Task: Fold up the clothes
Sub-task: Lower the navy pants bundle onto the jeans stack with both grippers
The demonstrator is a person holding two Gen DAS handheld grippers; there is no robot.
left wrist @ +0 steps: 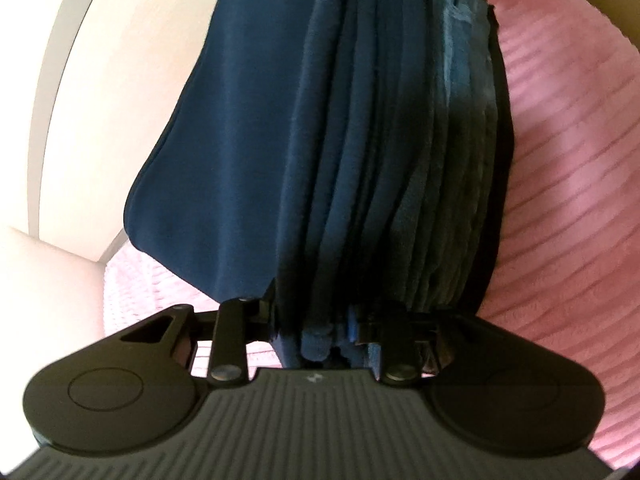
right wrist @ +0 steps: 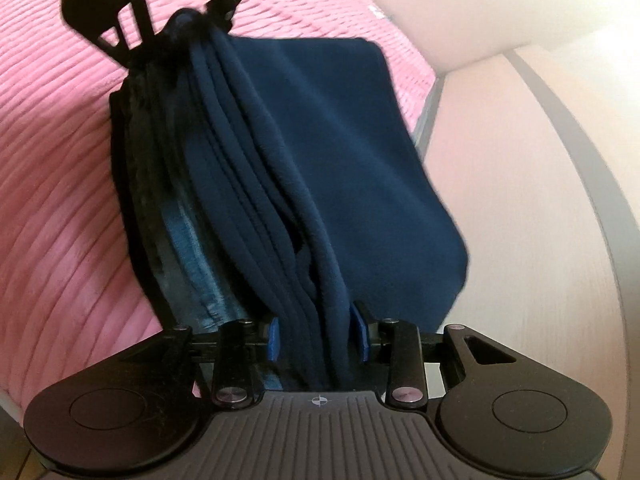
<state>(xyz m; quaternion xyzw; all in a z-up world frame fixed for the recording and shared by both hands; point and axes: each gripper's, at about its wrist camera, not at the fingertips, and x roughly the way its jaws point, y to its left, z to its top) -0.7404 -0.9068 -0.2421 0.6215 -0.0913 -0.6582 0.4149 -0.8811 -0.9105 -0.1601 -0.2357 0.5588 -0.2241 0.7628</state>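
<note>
A dark blue garment hangs gathered into long folds and stretched between my two grippers, above a pink cover. My left gripper is shut on one bunched end. In the right wrist view that left gripper shows at the top left, clamped on the far end of the garment. My right gripper stands at the near end with the folds running between its blue pads. The pads' inner faces show beside the cloth and do not press it. A smooth flap of the garment hangs off to one side.
A pink ribbed bed cover lies under the garment and fills the left of the right wrist view. A cream panel with a grey edge borders the cover, seen on the right in the right wrist view.
</note>
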